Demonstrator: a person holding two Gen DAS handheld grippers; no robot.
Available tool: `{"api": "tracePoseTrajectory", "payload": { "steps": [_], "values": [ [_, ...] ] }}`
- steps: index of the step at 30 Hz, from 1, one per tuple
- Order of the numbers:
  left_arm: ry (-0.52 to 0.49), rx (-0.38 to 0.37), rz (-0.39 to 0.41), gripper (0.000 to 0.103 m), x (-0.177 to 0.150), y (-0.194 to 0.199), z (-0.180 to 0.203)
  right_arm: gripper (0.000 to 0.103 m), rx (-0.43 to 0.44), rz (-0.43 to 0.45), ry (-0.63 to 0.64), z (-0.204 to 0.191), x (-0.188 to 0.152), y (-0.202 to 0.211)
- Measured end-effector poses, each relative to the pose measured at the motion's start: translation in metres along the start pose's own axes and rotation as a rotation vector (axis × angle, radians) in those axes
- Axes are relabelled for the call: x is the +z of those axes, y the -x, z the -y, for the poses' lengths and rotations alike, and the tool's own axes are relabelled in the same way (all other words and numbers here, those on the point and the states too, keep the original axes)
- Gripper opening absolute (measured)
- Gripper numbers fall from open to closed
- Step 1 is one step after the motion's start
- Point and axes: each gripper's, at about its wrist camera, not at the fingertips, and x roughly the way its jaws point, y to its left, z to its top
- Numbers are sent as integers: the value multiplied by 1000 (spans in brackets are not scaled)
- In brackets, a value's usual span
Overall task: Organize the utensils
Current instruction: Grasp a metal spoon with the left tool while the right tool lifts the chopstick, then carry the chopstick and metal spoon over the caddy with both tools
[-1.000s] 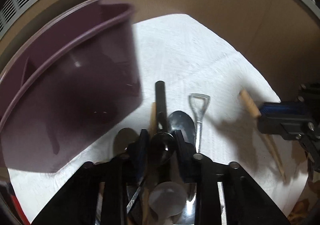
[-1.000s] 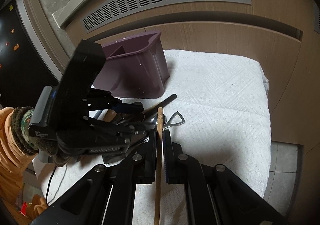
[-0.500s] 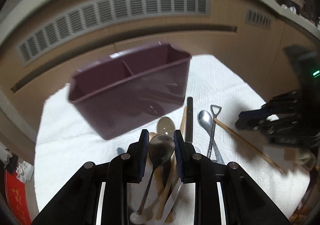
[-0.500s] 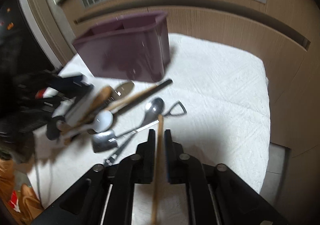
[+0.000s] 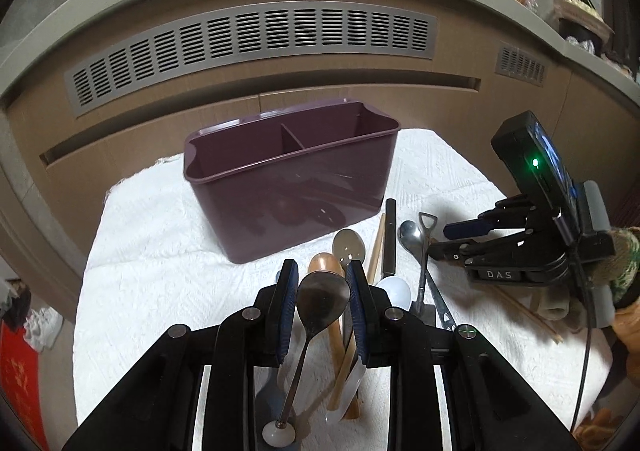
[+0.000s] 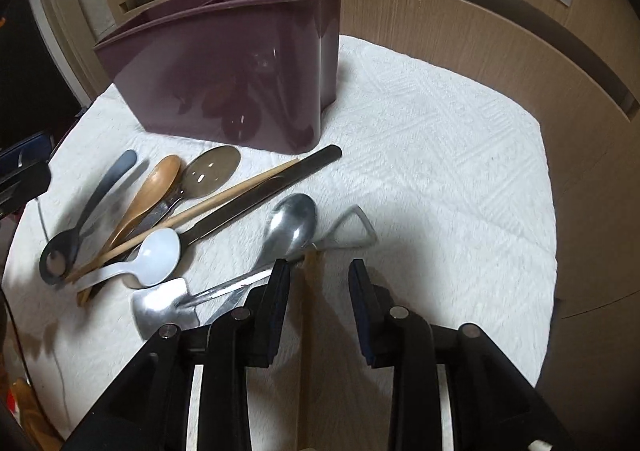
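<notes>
On the white towel (image 6: 440, 155) before the vented wood panel (image 5: 256, 39), our left fingers (image 5: 322, 303) pinch a steel spoon (image 5: 320, 297), right fingers (image 6: 316, 299) wide apart over a chopstick (image 6: 306, 335), purple caddy (image 5: 292, 179) beyond.

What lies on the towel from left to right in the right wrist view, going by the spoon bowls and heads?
Dark slotted spoon → wooden spoon → brown translucent spoon → steel spoon → metal triangle handle. I skipped the white spoon, chopstick and shovel-shaped piece, which overlap.

Chopstick (image 6: 307, 331) blurred, lower end past frame edge
</notes>
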Motion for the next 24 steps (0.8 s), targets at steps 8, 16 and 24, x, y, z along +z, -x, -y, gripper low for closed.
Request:
{"api": "tracePoseTrajectory", "payload": {
  "steps": [8, 16, 24],
  "values": [
    [60, -4, 30, 26, -4, 18, -9, 6, 25, 34, 33, -19, -7, 23],
    [77, 3, 107, 25, 0, 57, -4, 6, 74, 242, 61, -46, -8, 114],
    [46, 37, 209, 25, 10, 108, 10, 6, 70, 360, 119, -69, -11, 168]
  ]
}}
